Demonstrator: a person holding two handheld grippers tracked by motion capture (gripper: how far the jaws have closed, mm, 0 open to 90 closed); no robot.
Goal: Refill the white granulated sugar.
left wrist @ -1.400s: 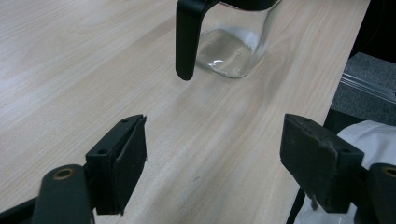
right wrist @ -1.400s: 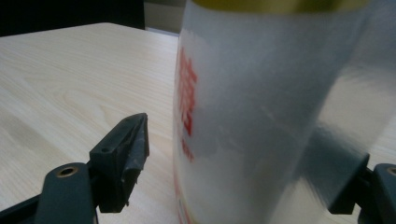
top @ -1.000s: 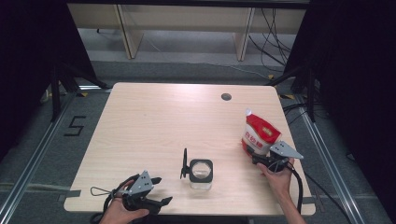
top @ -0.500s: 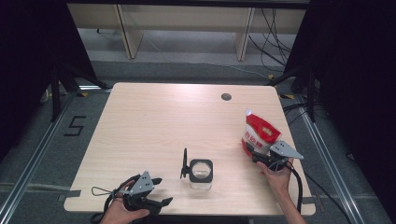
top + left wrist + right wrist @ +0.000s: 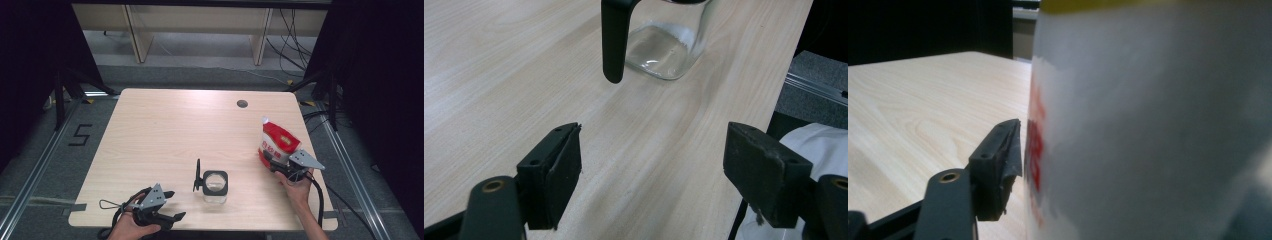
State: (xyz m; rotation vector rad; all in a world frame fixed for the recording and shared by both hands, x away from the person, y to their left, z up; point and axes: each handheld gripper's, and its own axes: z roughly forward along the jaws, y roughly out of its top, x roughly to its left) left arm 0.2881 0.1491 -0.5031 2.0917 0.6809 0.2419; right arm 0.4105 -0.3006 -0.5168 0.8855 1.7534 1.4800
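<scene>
A red and white pouch (image 5: 277, 142) stands upright near the table's right edge. My right gripper (image 5: 272, 160) has its jaws around the pouch's lower part, and they have just been closing on it. In the right gripper view the pouch (image 5: 1148, 125) is very close, one pad (image 5: 998, 160) lies against its side, and the other jaw is hidden behind it. A clear glass jar (image 5: 215, 186) with a black handle (image 5: 198, 176) stands at front centre. My left gripper (image 5: 174, 205) rests open at the front left. Its jaws (image 5: 651, 170) point at the jar (image 5: 664, 47), well short of it.
A small round hole (image 5: 242, 103) sits in the tabletop (image 5: 175, 130) at the far right. Dark stands and cables flank the table. The table's near edge runs close to my left gripper, with white cloth (image 5: 814, 145) below it.
</scene>
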